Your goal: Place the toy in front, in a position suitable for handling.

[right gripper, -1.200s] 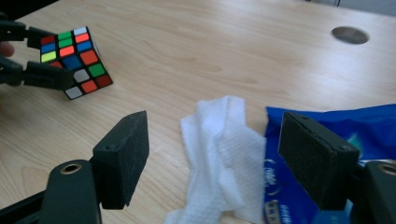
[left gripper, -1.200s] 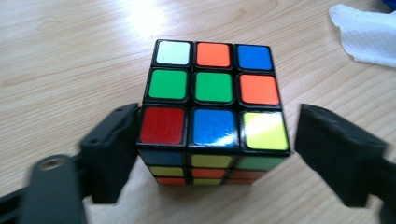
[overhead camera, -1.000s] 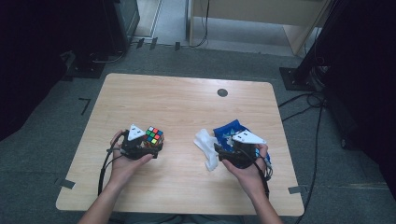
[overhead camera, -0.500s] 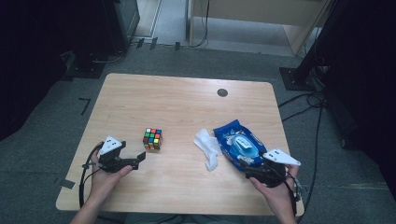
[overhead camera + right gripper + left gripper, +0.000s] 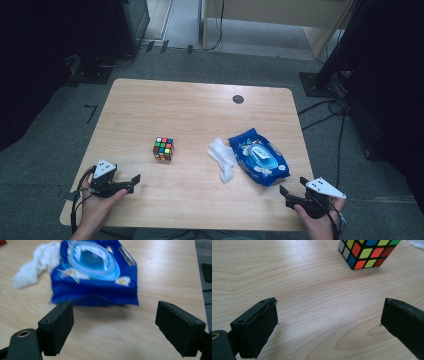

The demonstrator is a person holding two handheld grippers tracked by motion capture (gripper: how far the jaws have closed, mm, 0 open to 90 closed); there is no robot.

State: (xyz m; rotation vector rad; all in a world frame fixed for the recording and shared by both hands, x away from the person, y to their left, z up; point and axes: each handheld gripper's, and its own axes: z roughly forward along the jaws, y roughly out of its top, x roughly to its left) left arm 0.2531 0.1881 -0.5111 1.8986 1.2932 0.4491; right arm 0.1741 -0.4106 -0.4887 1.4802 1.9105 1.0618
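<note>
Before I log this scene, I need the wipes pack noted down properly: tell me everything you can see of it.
The wipes pack is a soft blue plastic pouch with white printing and a lighter blue oval flip lid on top, which looks shut. It lies flat on the wooden table, right of centre, its length running diagonally. A crumpled white wipe lies against its left edge. The right gripper view is blurred, so the print is unreadable. Nothing grips it.
</note>
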